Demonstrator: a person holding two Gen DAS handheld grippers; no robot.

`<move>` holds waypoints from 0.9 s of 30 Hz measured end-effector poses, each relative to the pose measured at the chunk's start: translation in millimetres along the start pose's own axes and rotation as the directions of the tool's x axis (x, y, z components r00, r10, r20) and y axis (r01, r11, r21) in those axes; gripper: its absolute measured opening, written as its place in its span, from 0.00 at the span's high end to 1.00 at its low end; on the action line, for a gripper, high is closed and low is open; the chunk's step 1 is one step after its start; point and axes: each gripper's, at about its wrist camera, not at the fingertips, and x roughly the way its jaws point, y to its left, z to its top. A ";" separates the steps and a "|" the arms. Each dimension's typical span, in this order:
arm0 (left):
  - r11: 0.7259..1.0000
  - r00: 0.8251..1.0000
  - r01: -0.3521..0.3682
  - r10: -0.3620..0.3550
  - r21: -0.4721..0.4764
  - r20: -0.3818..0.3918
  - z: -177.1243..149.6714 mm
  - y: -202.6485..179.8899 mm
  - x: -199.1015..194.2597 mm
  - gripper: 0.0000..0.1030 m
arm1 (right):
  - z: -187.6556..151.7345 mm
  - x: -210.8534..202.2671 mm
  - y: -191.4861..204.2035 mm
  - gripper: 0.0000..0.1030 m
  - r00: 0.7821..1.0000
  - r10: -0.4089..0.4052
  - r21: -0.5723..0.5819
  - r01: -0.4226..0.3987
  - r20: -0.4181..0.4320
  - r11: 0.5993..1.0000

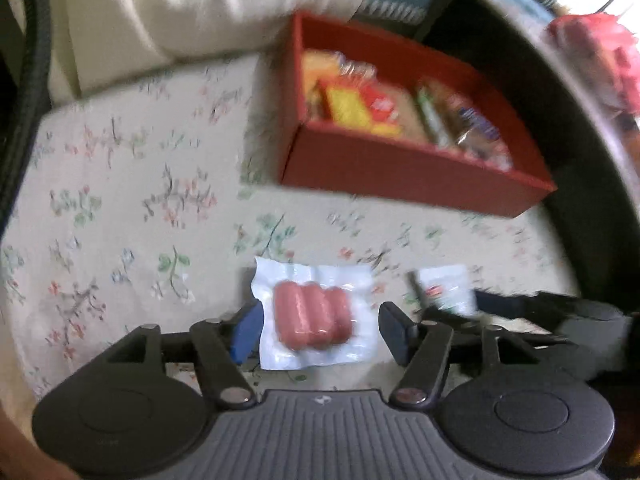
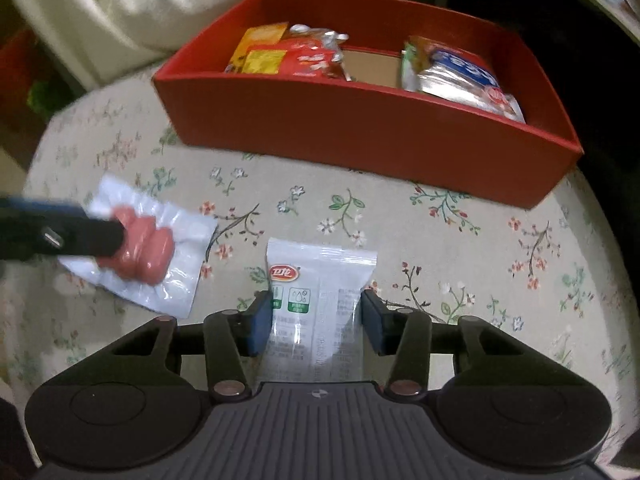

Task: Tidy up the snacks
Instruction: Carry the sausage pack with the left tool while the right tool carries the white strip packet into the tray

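The sausage pack, three pink sausages vacuum-sealed in clear plastic, lay flat on the floral-cloth bench, right between the fingers of the left tool. That tool's jaws stood apart with a gap on each side of the pack, so nothing was gripped there. In the right wrist view one of its black fingers overlapped the sausages, though whether it actually touched them I couldn't tell.

Just beside it sat a white sachet with a red logo and green squares printed on it. The right tool had its blue-padded jaws drawn in against the sachet's two long edges, pinching it, with the sachet still down on the cloth.

Farther back on the bench was the red box. Inside, toward its left end, a pile of packets: an orange one, a yellow one and a red one with a crinkled silver top. Toward its right end lay a silver-and-blue foil bag. Bare cardboard floor showed between the two piles.

Behind the box, a cream-coloured cushion or blanket was bunched up.
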 end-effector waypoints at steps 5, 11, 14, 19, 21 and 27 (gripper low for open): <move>0.998 1.000 -0.020 0.020 0.057 0.000 -4.3 -3.5 6.3 0.69 | 0.2 0.0 -13.7 0.48 0.998 0.058 0.035 -0.059 0.020 0.998; 0.725 0.989 -0.146 0.107 0.673 0.100 -15.0 -56.9 -20.9 0.58 | -7.0 -9.9 -31.6 0.49 0.994 0.106 0.020 -0.107 0.013 0.994; 0.488 0.987 -0.139 0.143 0.862 0.078 -29.3 -82.8 -14.3 0.54 | -14.1 -16.5 -46.9 0.49 0.993 0.119 0.037 -0.119 0.017 0.992; 0.319 0.985 0.023 0.156 0.947 -0.076 -32.5 -104.7 28.0 0.51 | -23.1 -23.3 -70.7 0.49 0.985 0.173 0.098 -0.173 0.010 0.980; 0.299 0.980 0.052 0.168 0.953 -0.107 -30.5 -105.1 47.1 0.31 | -21.3 -23.1 -74.8 0.49 0.981 0.195 0.107 -0.194 0.007 0.975; 0.486 0.975 0.110 0.118 0.867 -0.190 1.9 -84.2 56.7 0.36 | -9.1 -19.8 -73.6 0.49 0.970 0.242 0.115 -0.240 -0.004 0.964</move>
